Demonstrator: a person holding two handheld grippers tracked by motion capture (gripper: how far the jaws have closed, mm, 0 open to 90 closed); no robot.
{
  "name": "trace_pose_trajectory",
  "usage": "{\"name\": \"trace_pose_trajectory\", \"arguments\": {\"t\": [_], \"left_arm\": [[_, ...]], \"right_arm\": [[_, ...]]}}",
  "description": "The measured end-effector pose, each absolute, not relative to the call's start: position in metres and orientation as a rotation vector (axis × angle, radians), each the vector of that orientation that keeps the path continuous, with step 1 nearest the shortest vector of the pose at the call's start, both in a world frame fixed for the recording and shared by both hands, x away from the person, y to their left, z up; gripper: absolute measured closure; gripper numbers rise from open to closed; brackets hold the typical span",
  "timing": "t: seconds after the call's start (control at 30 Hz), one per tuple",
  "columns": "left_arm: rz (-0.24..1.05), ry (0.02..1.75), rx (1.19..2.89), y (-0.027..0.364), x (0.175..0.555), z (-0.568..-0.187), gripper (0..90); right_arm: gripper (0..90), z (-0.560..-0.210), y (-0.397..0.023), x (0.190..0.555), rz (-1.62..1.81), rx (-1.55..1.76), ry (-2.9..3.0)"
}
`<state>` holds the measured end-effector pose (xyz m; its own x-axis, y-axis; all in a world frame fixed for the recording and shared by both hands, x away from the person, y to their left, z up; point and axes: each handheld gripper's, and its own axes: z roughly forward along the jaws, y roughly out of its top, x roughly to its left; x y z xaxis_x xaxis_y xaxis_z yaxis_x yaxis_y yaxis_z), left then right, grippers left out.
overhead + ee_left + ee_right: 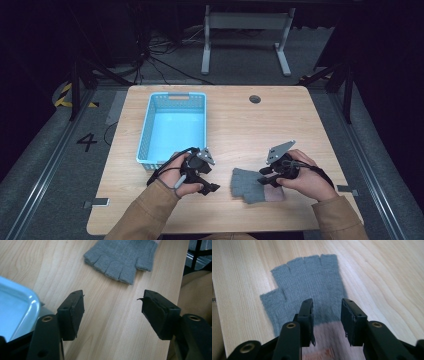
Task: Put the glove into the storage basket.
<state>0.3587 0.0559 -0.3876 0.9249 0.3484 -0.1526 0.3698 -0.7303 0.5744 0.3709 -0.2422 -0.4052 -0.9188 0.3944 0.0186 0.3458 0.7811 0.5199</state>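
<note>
The right tongs [327,322], part-open over the grey glove [307,287] cuff near the desk's [240,125] front edge, should be lowered squarely before closing; the left tongs [112,312] are held wide open, empty.

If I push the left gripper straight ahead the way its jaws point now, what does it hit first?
Probably the grey fingerless glove. In the left gripper view, the open left gripper looks along bare table with the glove's finger ends lying ahead. The blue basket sits off to the side, out of line.
</note>
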Motion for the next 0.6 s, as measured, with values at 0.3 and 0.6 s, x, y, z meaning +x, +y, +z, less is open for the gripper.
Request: {"name": "trace_pose_trajectory", "arguments": {"t": [0.3, 0.6], "left_arm": [[-0.091, 0.427, 2.506, 0.034, 0.357, -0.395, 58.7], [-0.157, 0.379, 2.562, 0.016, 0.353, -0.411, 69.4]], "right_arm": [[65.2, -0.390, -0.278, 0.358, 0.836, 0.751, 2.799], [66.1, -0.391, -0.297, 0.346, 0.772, 0.830, 2.825]]}}
